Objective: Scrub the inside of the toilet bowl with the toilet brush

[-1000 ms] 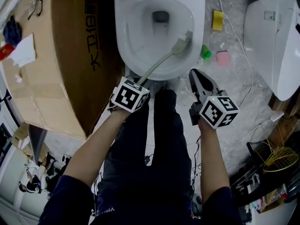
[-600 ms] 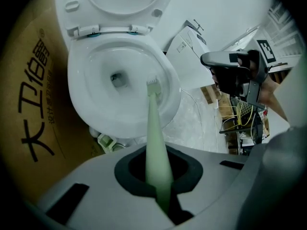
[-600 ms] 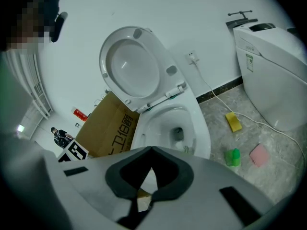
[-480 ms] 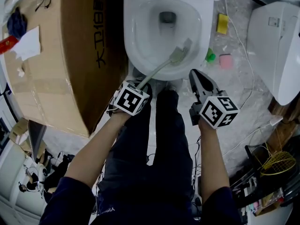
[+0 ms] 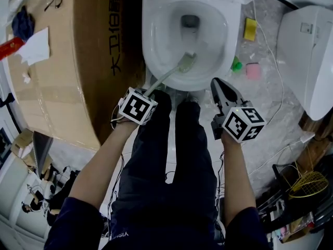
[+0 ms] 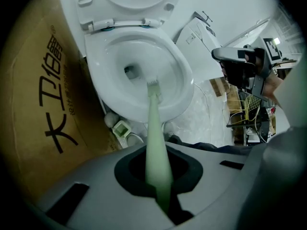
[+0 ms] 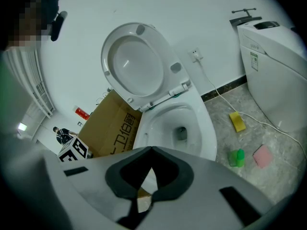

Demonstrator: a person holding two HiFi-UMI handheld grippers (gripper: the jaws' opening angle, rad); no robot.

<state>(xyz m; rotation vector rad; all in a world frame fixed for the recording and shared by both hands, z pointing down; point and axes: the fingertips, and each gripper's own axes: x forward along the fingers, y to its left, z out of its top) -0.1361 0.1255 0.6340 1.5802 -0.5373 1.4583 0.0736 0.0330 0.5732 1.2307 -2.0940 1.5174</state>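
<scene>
Cardboard box (image 5: 78, 61) stands far left, against the toilet, not involved.

Left gripper (image 6: 160, 176): jaws clamped on the pale green handle of the toilet brush (image 6: 154, 123), which runs straight out along the jaws into the toilet bowl (image 5: 148, 43). The grip looks solid and the handle sits centred in the pad notch.

Change over the last second: the left gripper has shifted left and the brush head (image 5: 187, 62) has swept off the bowl's right inner wall. It is now on the front inner wall near the middle, below the drain opening (image 5: 190, 21). The head is inside the bowl and appears to touch the porcelain, though no view confirms the contact.

Meaning: scrubbing is under way, mid-stroke. The right side and part of the front look covered. My read is that the left wall, the back and under the rim are left.

Right gripper (image 5: 219, 86): hasn't moved. It is parked just right of the bowl's front edge, jaw tips pressed together with nothing between them. Idle.

Floor right of the bowl: yellow sponge (image 5: 250, 29), green bottle (image 5: 237, 64), pink block (image 5: 253, 71) and a white cord. All are clear of the stroke.
</scene>
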